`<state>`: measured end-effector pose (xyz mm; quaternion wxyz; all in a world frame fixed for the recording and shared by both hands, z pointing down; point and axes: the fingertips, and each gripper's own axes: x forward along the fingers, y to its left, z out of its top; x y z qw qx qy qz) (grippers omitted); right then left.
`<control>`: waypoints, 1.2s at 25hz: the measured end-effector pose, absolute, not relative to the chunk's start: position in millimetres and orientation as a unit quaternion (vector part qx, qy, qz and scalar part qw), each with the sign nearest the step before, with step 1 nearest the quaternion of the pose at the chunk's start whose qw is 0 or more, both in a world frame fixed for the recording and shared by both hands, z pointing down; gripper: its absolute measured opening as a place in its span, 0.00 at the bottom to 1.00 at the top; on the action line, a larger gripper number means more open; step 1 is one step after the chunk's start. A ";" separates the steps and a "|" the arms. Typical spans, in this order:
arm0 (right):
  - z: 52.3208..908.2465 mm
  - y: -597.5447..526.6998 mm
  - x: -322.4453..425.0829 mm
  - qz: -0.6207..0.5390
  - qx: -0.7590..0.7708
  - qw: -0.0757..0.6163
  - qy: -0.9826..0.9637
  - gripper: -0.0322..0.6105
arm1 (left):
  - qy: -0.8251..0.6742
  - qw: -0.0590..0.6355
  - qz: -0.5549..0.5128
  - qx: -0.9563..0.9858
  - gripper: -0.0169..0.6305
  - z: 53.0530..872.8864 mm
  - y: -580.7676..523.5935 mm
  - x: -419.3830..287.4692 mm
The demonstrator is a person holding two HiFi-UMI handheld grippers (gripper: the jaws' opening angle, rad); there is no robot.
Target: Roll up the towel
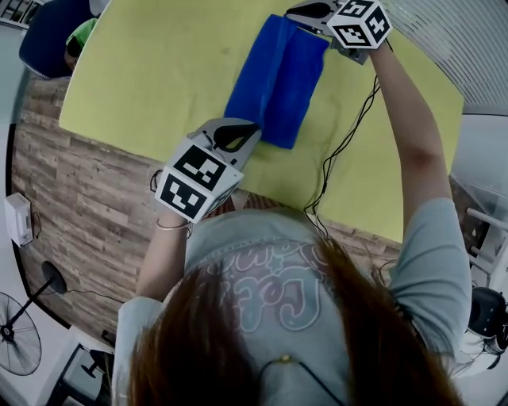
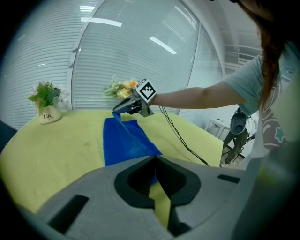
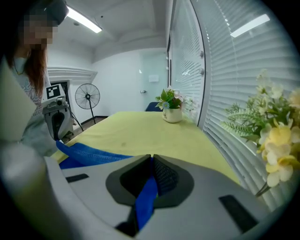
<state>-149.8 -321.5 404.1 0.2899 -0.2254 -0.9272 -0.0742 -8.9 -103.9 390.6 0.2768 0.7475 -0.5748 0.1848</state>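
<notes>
blue towel (image 1: 278, 79) lies lengthwise on the yellow table (image 1: 159, 71), towards the window side, doubled over along its length, with one long edge raised off the surface. left gripper (image 1: 252, 128) is at the near end of the towel, by the table edge closest to the person; its jaws are pressed together with the towel's corner pinched at their tips, as confirmed in the left gripper view (image 2: 154, 159). right gripper (image 1: 298, 17) is at the far end; its jaws are clamped on a strip of the blue cloth, which runs plainly between the pads in the right gripper view (image 3: 151, 161). seen from that view, the raised edge of the towel (image 3: 89, 153) stretches from the right gripper across to the left gripper (image 3: 56, 124), clear of the table. both grippers point downwards at a slant. a black cable (image 1: 341, 143) trails from the right gripper over the table. a small potted plant (image 2: 47, 112) stands on the table's far corner beside the slatted blinds (image 2: 42, 56); yellow flowers (image 3: 276, 136) sit near the right gripper. a floor fan (image 3: 87, 98) stands beyond the table.
</notes>
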 end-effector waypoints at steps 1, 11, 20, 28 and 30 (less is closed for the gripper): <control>405.8 -323.9 -147.6 -0.074 -0.226 0.291 -0.927 0.08 | -0.572 0.275 0.188 0.750 0.05 391.5 -107.0 -5.0; 423.7 -334.1 -136.3 -0.078 -0.232 0.296 -0.923 0.08 | -0.545 0.266 0.229 0.762 0.05 414.2 -123.2 19.6; 425.8 -343.2 -97.1 -0.076 -0.231 0.299 -0.923 0.09 | -0.520 0.252 0.244 0.779 0.05 419.8 -131.3 62.9; 434.5 -362.3 -79.4 -0.102 -0.201 0.305 -0.925 0.23 | -0.498 0.247 0.252 0.792 0.05 426.7 -136.3 84.5; 436.9 -367.8 -72.8 -0.106 -0.194 0.312 -0.924 0.25 | -0.501 0.251 0.228 0.796 0.05 420.4 -136.9 84.3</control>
